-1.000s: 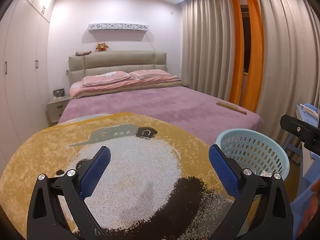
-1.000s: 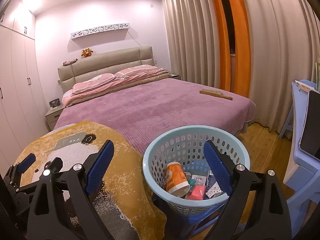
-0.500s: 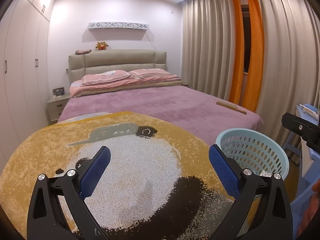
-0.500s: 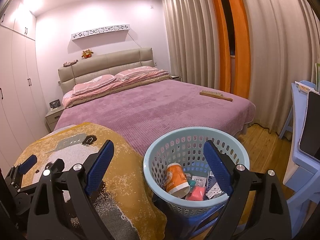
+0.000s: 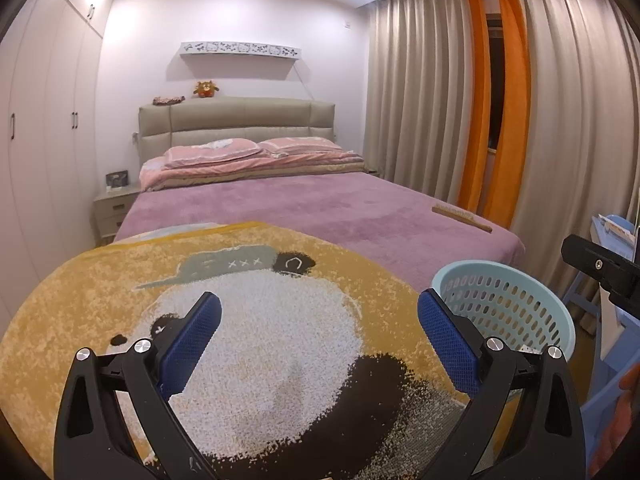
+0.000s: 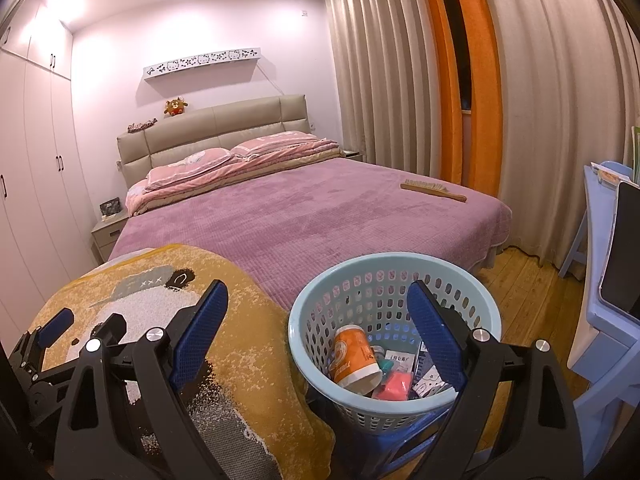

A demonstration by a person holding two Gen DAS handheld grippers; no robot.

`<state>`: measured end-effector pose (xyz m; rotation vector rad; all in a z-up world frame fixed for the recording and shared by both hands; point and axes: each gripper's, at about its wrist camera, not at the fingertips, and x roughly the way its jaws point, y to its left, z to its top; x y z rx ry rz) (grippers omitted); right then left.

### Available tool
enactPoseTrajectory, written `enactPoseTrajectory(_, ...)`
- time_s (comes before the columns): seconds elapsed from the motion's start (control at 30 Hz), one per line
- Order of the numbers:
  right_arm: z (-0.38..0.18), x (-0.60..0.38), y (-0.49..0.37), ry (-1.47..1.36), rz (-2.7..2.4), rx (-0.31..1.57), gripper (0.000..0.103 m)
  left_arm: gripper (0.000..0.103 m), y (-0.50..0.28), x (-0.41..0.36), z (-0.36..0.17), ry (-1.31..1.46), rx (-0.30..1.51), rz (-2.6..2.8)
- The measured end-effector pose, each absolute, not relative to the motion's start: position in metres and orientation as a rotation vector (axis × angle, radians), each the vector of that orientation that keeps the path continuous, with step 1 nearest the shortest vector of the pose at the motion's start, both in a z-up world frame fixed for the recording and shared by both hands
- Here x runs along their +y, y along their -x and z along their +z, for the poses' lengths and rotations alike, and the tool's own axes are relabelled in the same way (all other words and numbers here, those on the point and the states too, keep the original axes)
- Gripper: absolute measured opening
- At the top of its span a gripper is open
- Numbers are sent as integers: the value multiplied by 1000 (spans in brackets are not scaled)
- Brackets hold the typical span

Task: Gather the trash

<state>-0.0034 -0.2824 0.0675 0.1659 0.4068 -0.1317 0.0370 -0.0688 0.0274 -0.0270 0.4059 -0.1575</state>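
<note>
the left gripper (image 5: 318,330), its blue-padded jaws spread wide with nothing between them, hangs over the near end of a yellow fleece blanket with a panda print (image 5: 260,344) that covers the foot of the purple-quilted bed (image 5: 304,208). the right gripper (image 6: 316,320) is likewise released and empty, poised over the pale blue perforated plastic basket (image 6: 394,268) just right of the blanket. inside the basket lie an orange paper cup (image 6: 354,356) tipped on its side, a pink block (image 6: 394,386) and some small printed packets (image 6: 430,380), while a wooden brush (image 6: 434,191) rests far off on the bed's right edge.
</note>
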Motion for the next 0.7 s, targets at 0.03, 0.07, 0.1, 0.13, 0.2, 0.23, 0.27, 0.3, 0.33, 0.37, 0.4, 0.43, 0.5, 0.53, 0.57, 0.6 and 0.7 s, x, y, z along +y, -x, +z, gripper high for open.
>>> enactPoseTrajectory(0.03, 68, -282, 3, -165, -131, 408, 87, 95, -37, -69, 28, 27, 407, -158)
enactPoseTrajectory(0.07, 67, -282, 3, -165, -130, 409, 87, 95, -37, -69, 28, 26, 406, -157)
enactPoseTrajectory(0.1, 67, -282, 3, -165, -129, 411, 87, 95, -37, -69, 28, 26, 406, -157)
enactPoseTrajectory(0.13, 67, -282, 2, -165, -129, 411, 87, 95, -37, -69, 28, 26, 406, -158)
enactPoseTrajectory(0.2, 67, -282, 2, -163, -128, 412, 87, 95, -37, -69, 28, 26, 407, -158)
enactPoseTrajectory(0.23, 66, -283, 2, -163, -128, 412, 87, 95, -37, -69, 28, 25, 407, -157)
enactPoseTrajectory(0.27, 66, -283, 2, -164, -128, 412, 87, 95, -37, -69, 28, 26, 407, -158)
enactPoseTrajectory(0.3, 66, -283, 2, -165, -127, 413, 87, 95, -37, -69, 28, 26, 407, -158)
enactPoseTrajectory(0.33, 66, -283, 1, -165, -126, 414, 87, 95, -37, -70, 28, 26, 407, -159)
enactPoseTrajectory(0.37, 66, -283, 1, -165, -126, 414, 87, 95, -37, -70, 27, 25, 407, -159)
enactPoseTrajectory(0.4, 66, -283, 1, -165, -126, 414, 87, 95, -37, -70, 27, 24, 407, -160)
enactPoseTrajectory(0.43, 66, -283, 1, -165, -126, 414, 87, 95, -36, -70, 27, 24, 406, -161)
enactPoseTrajectory(0.5, 66, -283, 1, -166, -126, 414, 87, 95, -37, -70, 27, 22, 407, -161)
enactPoseTrajectory(0.53, 66, -283, 1, -166, -126, 414, 87, 95, -37, -70, 27, 22, 408, -161)
enactPoseTrajectory(0.57, 66, -283, 1, -167, -125, 415, 87, 95, -37, -70, 27, 22, 407, -161)
enactPoseTrajectory(0.6, 66, -283, 0, -167, -124, 416, 87, 95, -37, -70, 27, 21, 407, -159)
enactPoseTrajectory(0.7, 65, -282, 0, -166, -122, 417, 87, 95, -38, -71, 27, 19, 411, -158)
